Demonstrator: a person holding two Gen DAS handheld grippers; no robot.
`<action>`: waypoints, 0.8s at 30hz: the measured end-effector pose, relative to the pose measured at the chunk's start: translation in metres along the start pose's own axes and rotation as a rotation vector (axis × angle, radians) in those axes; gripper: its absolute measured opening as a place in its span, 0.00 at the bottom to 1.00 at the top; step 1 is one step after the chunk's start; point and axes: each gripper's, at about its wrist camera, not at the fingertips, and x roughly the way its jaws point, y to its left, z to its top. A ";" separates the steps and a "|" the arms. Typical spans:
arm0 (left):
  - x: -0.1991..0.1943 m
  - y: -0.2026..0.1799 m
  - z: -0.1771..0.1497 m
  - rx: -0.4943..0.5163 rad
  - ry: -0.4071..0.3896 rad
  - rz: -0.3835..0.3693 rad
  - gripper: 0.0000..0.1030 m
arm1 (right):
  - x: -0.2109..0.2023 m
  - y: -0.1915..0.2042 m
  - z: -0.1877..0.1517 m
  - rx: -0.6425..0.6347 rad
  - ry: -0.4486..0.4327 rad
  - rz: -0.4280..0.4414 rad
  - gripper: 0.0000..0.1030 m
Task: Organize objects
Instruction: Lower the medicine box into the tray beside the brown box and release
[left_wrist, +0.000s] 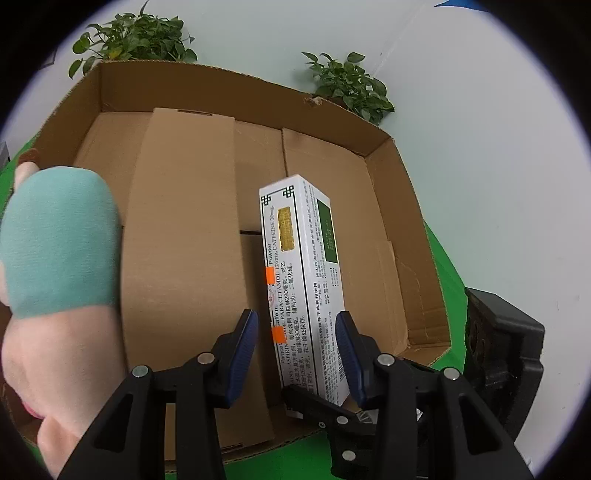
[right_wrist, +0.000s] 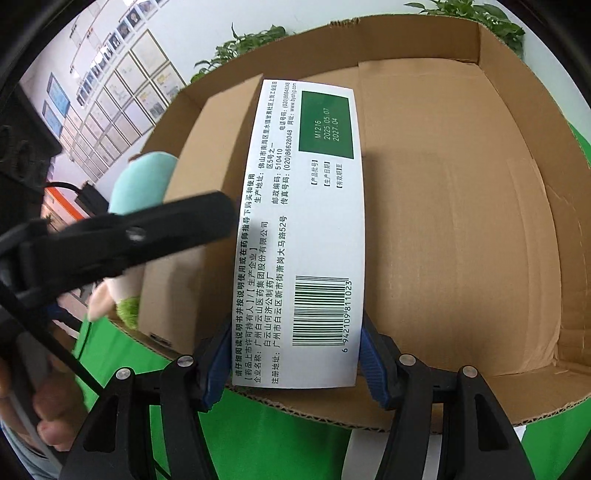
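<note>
A white medicine box (right_wrist: 295, 221) with a green patch and a barcode is clamped between the blue pads of my right gripper (right_wrist: 295, 354), held over the open cardboard box (right_wrist: 461, 221). In the left wrist view the same medicine box (left_wrist: 303, 280) stands inside the cardboard box (left_wrist: 388, 236). My left gripper (left_wrist: 297, 350) is open, its blue pads on either side of the medicine box with gaps showing. A brown carton (left_wrist: 184, 240) lies in the cardboard box to the left. A teal and pink plush toy (left_wrist: 59, 251) sits at the far left.
Green cloth (right_wrist: 258, 435) covers the table in front of the cardboard box. Two potted plants (left_wrist: 347, 85) stand behind it against the white wall. A black device (left_wrist: 502, 350) sits at the right. The left gripper's arm (right_wrist: 122, 236) crosses the right wrist view.
</note>
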 end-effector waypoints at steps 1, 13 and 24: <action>0.001 0.008 0.004 0.000 -0.004 0.008 0.40 | 0.003 0.002 0.001 -0.004 0.004 -0.006 0.57; -0.002 0.024 -0.003 -0.017 -0.022 0.033 0.40 | 0.028 0.022 0.008 -0.026 0.063 -0.053 0.66; -0.008 0.027 -0.012 -0.018 -0.049 0.054 0.40 | 0.003 0.000 -0.002 0.007 0.006 0.018 0.39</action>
